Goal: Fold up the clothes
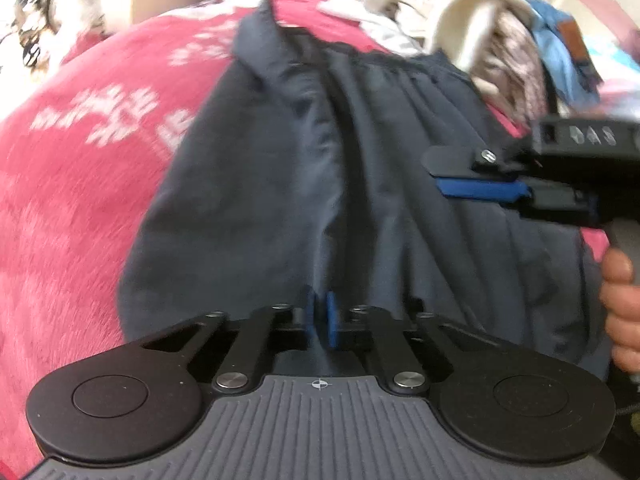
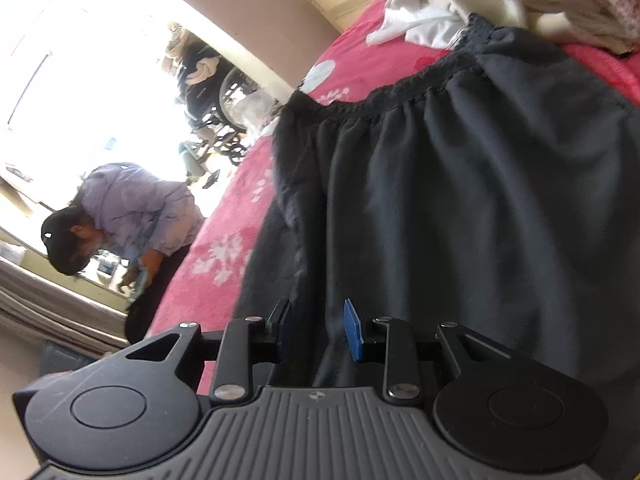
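Lying across a pink blanket (image 1: 80, 208) with white flower prints, the dark shorts (image 1: 280, 184) fill the middle of both wrist views. They are navy to charcoal, of thin cloth, with a gathered elastic waistband (image 2: 400, 92) and long creases running down from it.

In the left wrist view the picture is smeared by motion, so the weave and the hems are hard to read. The shorts' lower edge is hidden behind the gripper body in both views, and their right side runs out of the frame in the right wrist view. A heap of other clothes (image 1: 500, 40) in the upper right is cut off and blurred.

The waistband sits toward the top of each frame and the legs come down toward the cameras, so the long axis runs top to bottom.

The left gripper (image 1: 321, 322) has its blue pads drawn together on a ridge of the shorts' cloth at lower centre. The right gripper (image 2: 318, 330) has its pads apart with a dark fold between them; whether they press it I cannot tell. A hand (image 1: 620, 304) holds the right gripper's handle at the right edge of the left wrist view.
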`<action>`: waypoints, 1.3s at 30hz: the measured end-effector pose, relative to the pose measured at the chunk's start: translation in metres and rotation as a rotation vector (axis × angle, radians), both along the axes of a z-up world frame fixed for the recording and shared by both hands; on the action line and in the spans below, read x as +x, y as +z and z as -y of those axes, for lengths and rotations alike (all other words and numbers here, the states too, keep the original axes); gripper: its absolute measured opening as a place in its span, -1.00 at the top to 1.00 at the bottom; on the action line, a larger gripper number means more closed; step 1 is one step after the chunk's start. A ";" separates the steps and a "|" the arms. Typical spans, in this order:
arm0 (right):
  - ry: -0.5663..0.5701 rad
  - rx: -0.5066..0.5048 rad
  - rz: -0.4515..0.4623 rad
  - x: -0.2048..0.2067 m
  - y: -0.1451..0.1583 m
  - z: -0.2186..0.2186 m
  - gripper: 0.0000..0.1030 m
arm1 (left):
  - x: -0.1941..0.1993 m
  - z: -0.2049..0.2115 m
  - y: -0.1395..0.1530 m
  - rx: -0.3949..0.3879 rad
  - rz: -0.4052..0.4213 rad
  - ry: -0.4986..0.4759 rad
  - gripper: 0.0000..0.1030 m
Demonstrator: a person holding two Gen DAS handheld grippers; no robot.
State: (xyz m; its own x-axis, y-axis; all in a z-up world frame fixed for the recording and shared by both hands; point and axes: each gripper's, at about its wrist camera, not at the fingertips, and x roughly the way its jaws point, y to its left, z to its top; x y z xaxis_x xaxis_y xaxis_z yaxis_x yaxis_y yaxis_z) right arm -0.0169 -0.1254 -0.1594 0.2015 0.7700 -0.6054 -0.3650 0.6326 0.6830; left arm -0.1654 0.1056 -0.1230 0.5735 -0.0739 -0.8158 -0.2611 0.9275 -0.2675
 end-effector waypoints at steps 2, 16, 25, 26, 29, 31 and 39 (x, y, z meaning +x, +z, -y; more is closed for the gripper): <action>0.024 0.029 -0.021 0.003 0.001 -0.010 0.32 | -0.009 -0.009 0.002 -0.029 0.025 0.041 1.00; 0.251 -0.013 -0.136 0.034 -0.009 -0.175 0.11 | -0.075 -0.108 0.045 -0.100 0.147 0.307 1.00; 0.323 0.035 -0.142 0.020 -0.013 -0.201 0.09 | -0.090 -0.183 0.023 0.052 -0.028 0.478 0.98; 0.323 0.036 -0.139 0.018 -0.012 -0.190 0.08 | -0.092 -0.183 0.024 0.056 -0.025 0.484 0.93; 0.326 0.023 -0.152 0.009 -0.012 -0.159 0.04 | -0.101 -0.180 0.034 0.057 -0.003 0.484 0.71; 0.319 0.009 -0.154 -0.001 -0.011 -0.138 0.04 | -0.107 -0.173 0.040 0.033 0.006 0.438 0.68; 0.233 0.011 -0.117 -0.030 0.002 -0.078 0.04 | -0.121 -0.081 0.045 -0.010 0.001 0.159 -0.04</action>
